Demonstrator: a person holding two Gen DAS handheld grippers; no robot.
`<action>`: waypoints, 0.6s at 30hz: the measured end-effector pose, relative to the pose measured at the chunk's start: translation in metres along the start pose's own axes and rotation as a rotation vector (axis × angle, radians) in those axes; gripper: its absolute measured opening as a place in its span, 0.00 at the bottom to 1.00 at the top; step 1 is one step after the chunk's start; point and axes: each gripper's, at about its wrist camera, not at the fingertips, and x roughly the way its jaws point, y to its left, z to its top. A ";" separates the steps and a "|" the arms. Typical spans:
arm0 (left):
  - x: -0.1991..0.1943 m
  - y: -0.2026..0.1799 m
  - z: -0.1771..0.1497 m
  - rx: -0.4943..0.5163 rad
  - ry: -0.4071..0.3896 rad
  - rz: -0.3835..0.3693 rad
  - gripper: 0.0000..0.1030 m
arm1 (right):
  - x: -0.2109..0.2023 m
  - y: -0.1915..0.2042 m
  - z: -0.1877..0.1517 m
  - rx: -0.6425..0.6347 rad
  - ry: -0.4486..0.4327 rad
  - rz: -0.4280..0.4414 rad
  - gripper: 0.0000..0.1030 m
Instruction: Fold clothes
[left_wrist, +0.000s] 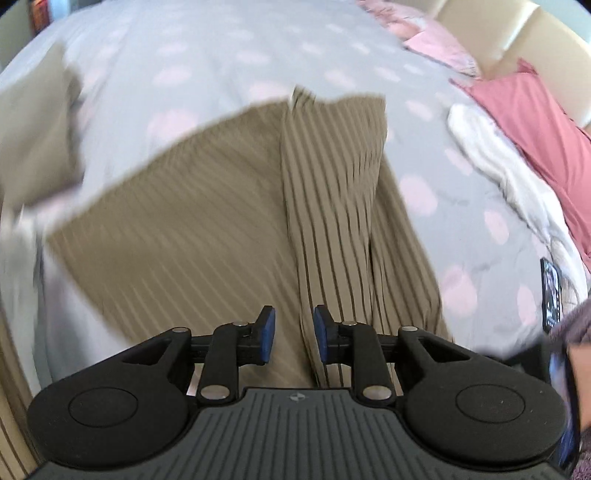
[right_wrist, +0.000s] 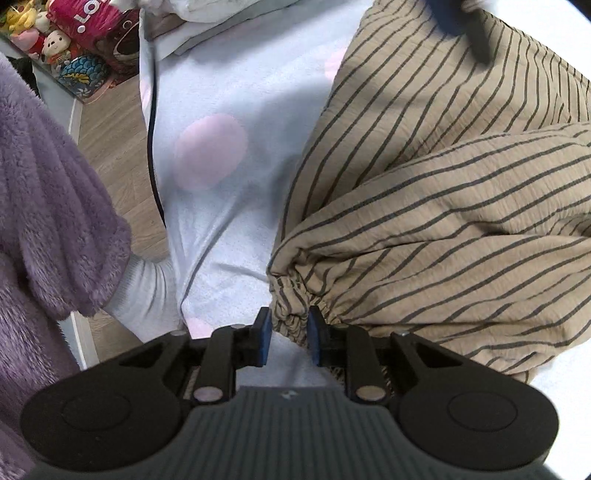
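Tan striped crinkled-fabric garment (left_wrist: 229, 206) spread on grey bedcover with pink dots (left_wrist: 221, 55), directly ahead of left gripper (left_wrist: 294, 334). Left gripper jaws parted, nothing between blue pads, folded ridge of fabric just beyond. Right gripper (right_wrist: 287, 339) jaws parted around gathered elastic hem of garment (right_wrist: 424, 221), not clenched. Pink cloth (left_wrist: 535, 122), white cloth (left_wrist: 491, 155) along far bed edge. Purple fleece sleeve (right_wrist: 48, 192), wood floor (right_wrist: 110, 147), stuffed toys (right_wrist: 44, 33) nearby.

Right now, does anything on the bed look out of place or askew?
The striped garment is not flat: one folded strip lies ridged over its middle, and its gathered cuff is bunched between the right gripper fingers. A phone lies at the bed's edge.
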 end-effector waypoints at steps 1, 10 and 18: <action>0.006 0.002 0.014 0.015 -0.009 -0.011 0.23 | 0.002 0.004 0.001 0.003 0.007 0.007 0.23; 0.067 0.025 0.092 0.071 -0.085 -0.092 0.36 | 0.014 0.006 0.016 0.011 0.050 0.070 0.22; 0.114 0.043 0.117 0.007 -0.100 -0.134 0.37 | 0.016 0.008 0.016 0.015 0.027 0.095 0.22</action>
